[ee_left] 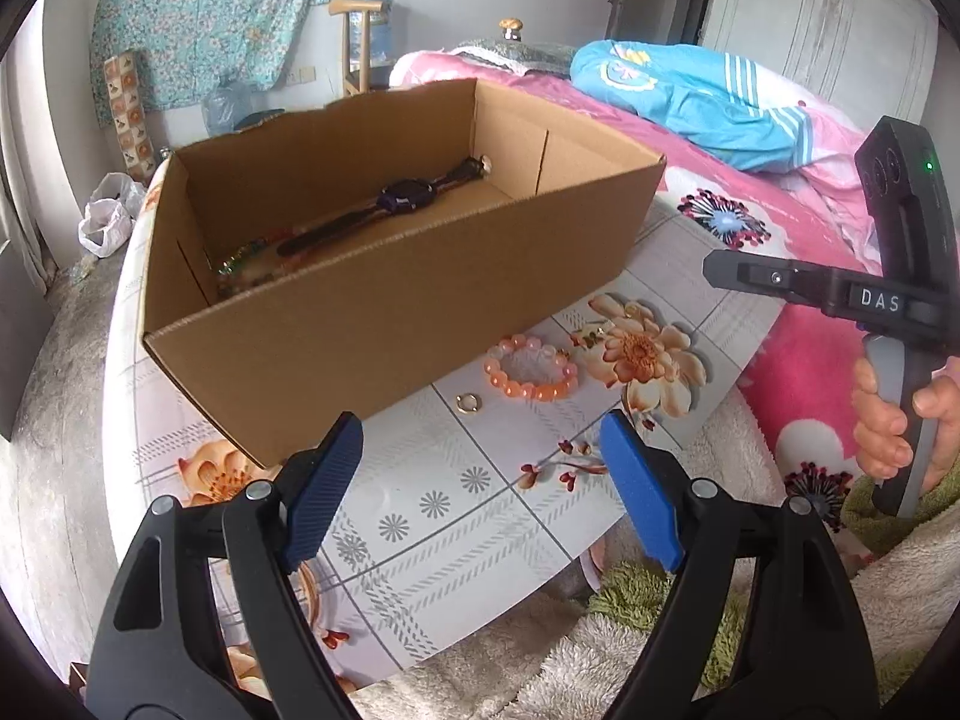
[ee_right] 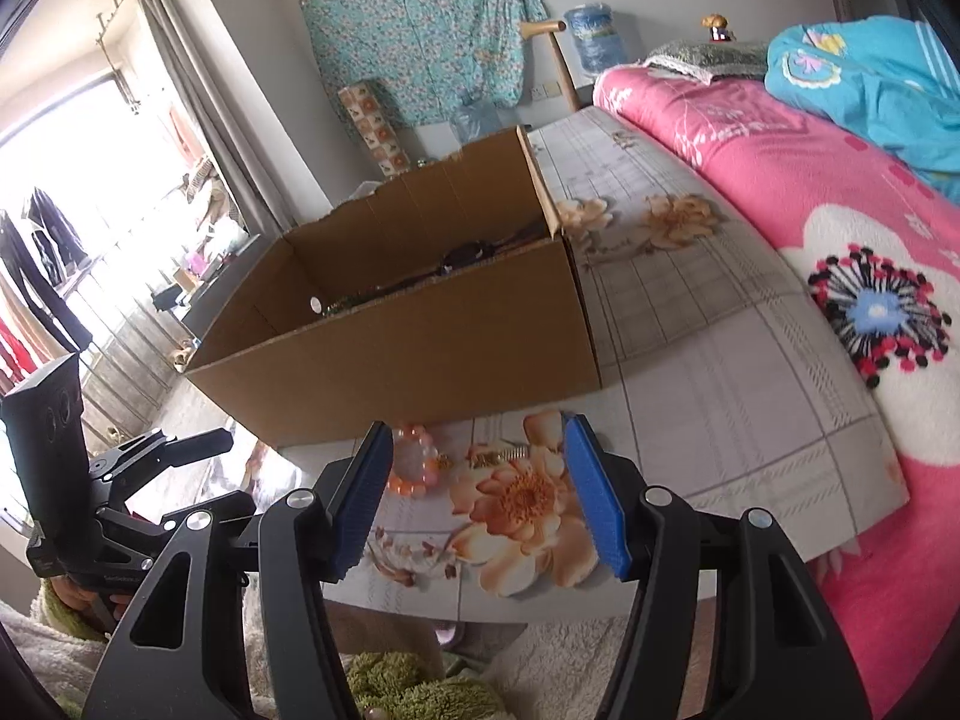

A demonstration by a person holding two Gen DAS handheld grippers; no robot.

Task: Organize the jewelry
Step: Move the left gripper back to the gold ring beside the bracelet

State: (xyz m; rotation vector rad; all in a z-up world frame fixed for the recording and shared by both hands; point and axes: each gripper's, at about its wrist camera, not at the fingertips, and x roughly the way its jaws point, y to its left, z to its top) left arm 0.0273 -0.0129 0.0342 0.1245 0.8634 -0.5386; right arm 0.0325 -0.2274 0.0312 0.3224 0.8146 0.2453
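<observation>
Left wrist: right hand [ee_left: 900, 414] gripping handle upright.

Floral table [ee_left: 456, 516]: cardboard box [ee_left: 384, 324], bead bracelet [ee_left: 531, 369], ring [ee_left: 467, 403].

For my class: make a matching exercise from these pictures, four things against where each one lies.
Things:
1. watch
2. bead bracelet
3. gold ring
4. blue quilt

Places:
A. on the pink bed
B. inside the cardboard box
C. on the floral cloth, next to the printed orange flower
D. on the cloth, between bracelet and box

Pairs: 1-B, 2-C, 3-D, 4-A
</observation>
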